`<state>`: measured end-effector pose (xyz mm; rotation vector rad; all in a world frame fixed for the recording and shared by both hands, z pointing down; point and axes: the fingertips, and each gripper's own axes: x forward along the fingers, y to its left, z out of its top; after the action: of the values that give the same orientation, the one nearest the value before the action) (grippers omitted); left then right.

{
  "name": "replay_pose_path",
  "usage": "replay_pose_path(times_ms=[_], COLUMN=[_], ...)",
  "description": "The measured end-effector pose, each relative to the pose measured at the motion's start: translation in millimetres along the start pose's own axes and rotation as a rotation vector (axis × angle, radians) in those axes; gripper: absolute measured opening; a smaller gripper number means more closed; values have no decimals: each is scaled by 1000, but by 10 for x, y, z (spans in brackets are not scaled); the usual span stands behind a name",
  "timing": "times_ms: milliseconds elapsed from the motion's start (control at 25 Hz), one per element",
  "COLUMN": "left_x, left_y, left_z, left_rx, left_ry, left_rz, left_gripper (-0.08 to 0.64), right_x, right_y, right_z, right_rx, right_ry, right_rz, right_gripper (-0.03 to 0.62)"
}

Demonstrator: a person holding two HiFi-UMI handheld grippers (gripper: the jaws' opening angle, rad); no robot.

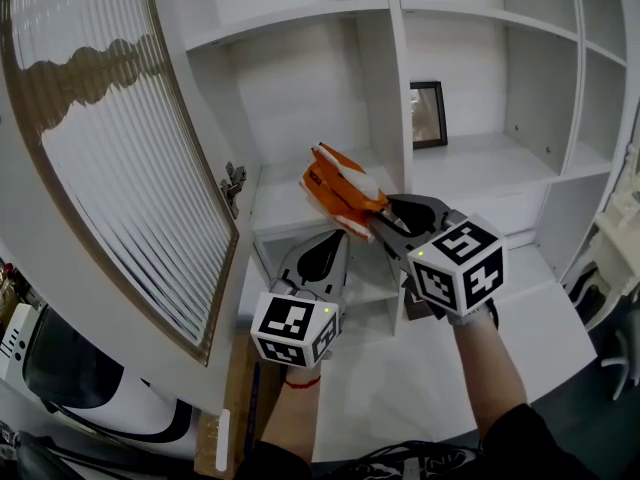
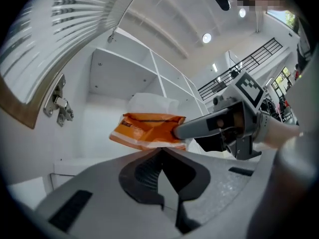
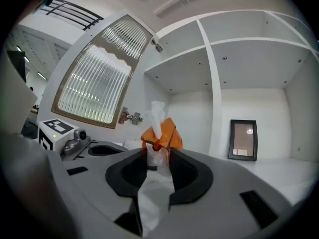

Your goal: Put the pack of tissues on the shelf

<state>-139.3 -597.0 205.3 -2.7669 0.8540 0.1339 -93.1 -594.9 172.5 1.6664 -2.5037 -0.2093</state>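
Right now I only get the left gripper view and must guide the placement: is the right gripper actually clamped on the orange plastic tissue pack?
Observer: Yes. The right gripper view shows the right gripper pinching the orange plastic tissue pack by its clear end.
Operator: Anything already standing in the white shelf unit?
Observer: A black-framed picture stands in the compartment to the right of the one the pack faces.
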Motion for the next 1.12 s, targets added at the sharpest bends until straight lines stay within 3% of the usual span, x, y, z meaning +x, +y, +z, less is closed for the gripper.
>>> replay_pose_path(times_ms=[360,560,720,920,1120], left_x=[71,129,156,150,183], left_y=[-199,-304,-228,-104,27], left_z=[-15,-71,-61,-49,-68], left_rx=[14,75,49,16,-11], left_ry=[1,34,15,-5,-12], left_rz=[-55,-88,-58,-10,33], left_gripper=[5,5,5,5,5], right_x=[307,356,342,249,23], right_y=[-41,-44,-41,-32,-42], right_z=[-53,-59,-10,133,197], right_rx=[-18,13,34,91,-16], right_ry=[66,56,12,-121,-160], right_rz=[-34,-37,-44,-15,-75], right_gripper=[114,128,144,199,202])
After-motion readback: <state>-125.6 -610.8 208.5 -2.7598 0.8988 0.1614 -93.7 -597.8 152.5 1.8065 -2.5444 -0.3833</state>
